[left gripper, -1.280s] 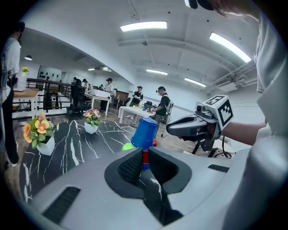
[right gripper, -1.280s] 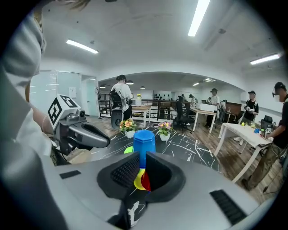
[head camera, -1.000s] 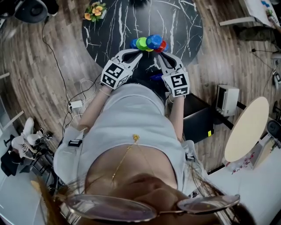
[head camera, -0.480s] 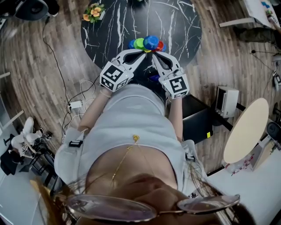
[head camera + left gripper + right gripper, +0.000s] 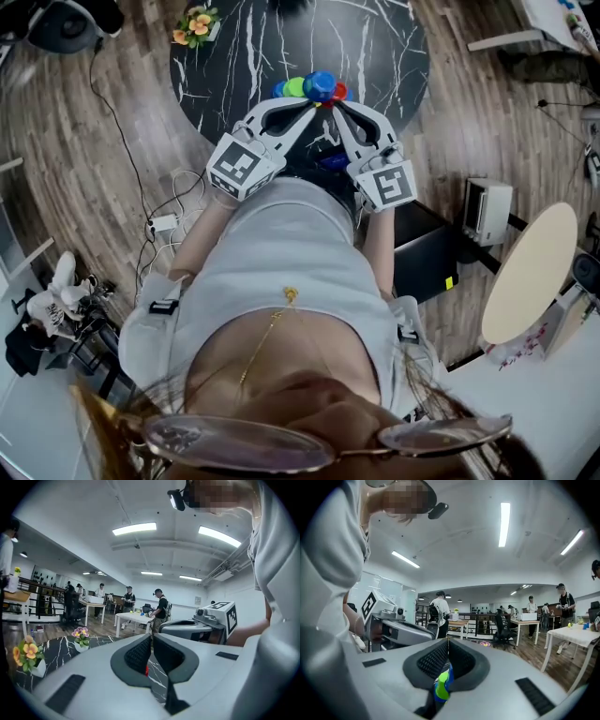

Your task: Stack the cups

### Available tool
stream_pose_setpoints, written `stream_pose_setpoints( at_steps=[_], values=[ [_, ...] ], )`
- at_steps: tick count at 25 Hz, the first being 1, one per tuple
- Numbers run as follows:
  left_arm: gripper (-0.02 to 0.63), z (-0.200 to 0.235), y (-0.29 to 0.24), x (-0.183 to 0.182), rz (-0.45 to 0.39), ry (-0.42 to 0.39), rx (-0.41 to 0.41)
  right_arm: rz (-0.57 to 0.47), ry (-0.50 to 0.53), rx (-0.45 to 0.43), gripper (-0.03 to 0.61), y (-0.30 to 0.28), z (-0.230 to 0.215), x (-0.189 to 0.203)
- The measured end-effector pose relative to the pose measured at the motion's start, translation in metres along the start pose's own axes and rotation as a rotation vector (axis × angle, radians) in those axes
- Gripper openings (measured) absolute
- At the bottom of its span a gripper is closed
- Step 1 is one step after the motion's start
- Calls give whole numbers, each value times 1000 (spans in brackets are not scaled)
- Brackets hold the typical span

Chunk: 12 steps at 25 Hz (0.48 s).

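Observation:
In the head view several small cups stand bunched on the round black marble table (image 5: 375,47): a blue cup (image 5: 322,84), a green cup (image 5: 294,87) and a red cup (image 5: 341,93). My left gripper (image 5: 302,103) and right gripper (image 5: 339,106) hang side by side just short of the bunch, fingertips converging on it and covering its near edge. Both are shut, pads together, with nothing between them. Below the left gripper (image 5: 152,637) a sliver of red cup (image 5: 146,670) shows. Under the right gripper (image 5: 448,641) green and blue cups (image 5: 440,686) peek through.
A flower pot (image 5: 194,23) stands at the table's far left edge; two flower pots (image 5: 81,637) show in the left gripper view. Cables and a power strip (image 5: 161,223) lie on the wooden floor at left. A black box (image 5: 427,253) and a pale round table (image 5: 530,272) stand at right.
Both grippers have risen towards the camera, so their marker cubes look larger. The cup bunch sits slightly higher in the picture.

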<state>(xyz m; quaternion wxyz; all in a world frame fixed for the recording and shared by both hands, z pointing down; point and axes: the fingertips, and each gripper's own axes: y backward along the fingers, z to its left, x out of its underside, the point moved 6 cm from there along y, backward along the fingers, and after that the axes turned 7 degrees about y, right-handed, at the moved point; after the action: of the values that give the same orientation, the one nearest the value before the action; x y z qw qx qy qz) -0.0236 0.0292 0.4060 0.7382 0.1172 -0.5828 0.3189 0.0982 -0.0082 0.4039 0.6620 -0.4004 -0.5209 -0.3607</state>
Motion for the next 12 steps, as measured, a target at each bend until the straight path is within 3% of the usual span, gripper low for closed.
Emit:
stream_pose_setpoints(
  at_steps=[12],
  values=[
    [40,-12,5,-19,-49,-36,25,-77,0,9,17,8,2,-24]
  ],
)
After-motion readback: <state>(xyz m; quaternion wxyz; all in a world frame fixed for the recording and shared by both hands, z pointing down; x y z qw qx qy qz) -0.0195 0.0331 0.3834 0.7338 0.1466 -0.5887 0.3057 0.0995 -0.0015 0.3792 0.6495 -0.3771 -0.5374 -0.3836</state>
